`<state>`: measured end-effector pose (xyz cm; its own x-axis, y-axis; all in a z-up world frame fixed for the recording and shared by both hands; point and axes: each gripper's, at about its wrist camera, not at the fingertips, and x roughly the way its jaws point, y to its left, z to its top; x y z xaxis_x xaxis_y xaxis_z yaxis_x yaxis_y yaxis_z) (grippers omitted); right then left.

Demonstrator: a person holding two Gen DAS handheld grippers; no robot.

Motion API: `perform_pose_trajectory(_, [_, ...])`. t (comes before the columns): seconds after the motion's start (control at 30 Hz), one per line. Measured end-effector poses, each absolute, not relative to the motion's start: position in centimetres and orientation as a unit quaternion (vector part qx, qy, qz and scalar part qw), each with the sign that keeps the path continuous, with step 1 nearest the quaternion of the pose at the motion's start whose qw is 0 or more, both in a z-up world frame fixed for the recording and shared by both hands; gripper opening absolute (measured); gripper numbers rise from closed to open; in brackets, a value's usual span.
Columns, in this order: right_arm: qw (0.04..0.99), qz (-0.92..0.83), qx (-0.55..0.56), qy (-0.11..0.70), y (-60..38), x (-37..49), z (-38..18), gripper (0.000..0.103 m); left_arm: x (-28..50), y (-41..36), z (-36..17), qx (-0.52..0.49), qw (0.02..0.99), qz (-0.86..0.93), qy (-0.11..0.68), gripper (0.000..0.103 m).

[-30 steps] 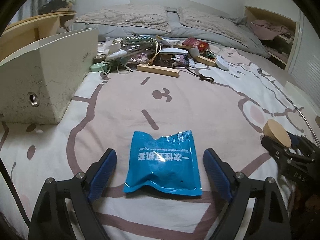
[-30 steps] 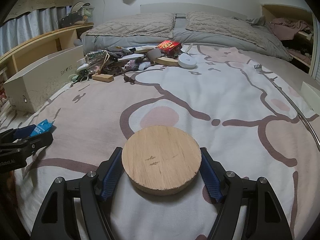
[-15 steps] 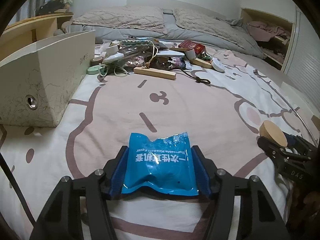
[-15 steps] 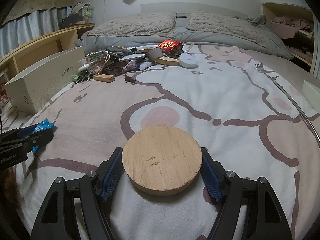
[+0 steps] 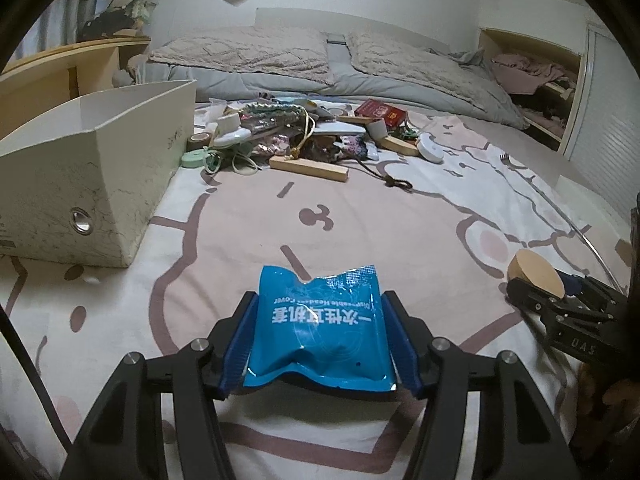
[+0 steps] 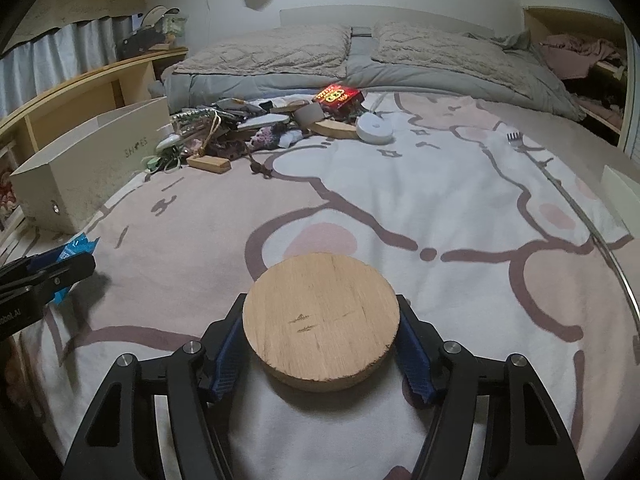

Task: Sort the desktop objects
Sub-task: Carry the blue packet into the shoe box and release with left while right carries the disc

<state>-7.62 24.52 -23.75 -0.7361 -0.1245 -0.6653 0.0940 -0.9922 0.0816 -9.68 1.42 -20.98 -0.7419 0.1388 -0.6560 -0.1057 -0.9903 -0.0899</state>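
A blue foil packet (image 5: 320, 328) with white print lies on the pink cartoon bedsheet (image 5: 360, 220). My left gripper (image 5: 320, 300) is shut on it, its blue pads pressed against both sides so the foil bulges. A round wooden disc (image 6: 320, 316) rests flat on the sheet between the fingers of my right gripper (image 6: 320, 306). Those jaws are closing, and the pads touch the disc's left and right rim. In the left wrist view, the disc (image 5: 536, 274) shows at the far right. In the right wrist view, the packet (image 6: 78, 246) shows at the left edge.
A cream open box (image 5: 92, 168) stands on the left of the bed. Further back lies a heap of clutter (image 5: 304, 136) with a wooden block (image 5: 308, 168), a red box (image 5: 380, 112) and a white round case (image 5: 430, 150). A fork (image 6: 514, 138) lies at the right.
The left jaws, wide apart a second ago, have closed onto the blue packet. The right jaws have drawn in slightly against the wooden disc. Neither hand has shifted much.
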Motion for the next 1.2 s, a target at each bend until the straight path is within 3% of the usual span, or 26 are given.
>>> perform_pose_trajectory(0.47, [0.111,-0.925,0.357,-0.072,23.0,-8.5,-19.5,0.068,-9.6,-1.4,-16.6,-0.32,0.039,0.945,-0.062,0.061])
perform_pose_trajectory(0.83, [0.18,-0.911,0.364,-0.077,19.3,-9.3,-16.2,0.068,-13.2,-9.4,-10.8,-0.287,0.002,0.95,-0.121,0.061])
perform_pose_trajectory(1.2, [0.243,-0.898,0.364,-0.049,15.2,-9.2,-13.9,0.068,-19.4,-17.5,-6.3,-0.275,-0.096,0.953,-0.086,0.061])
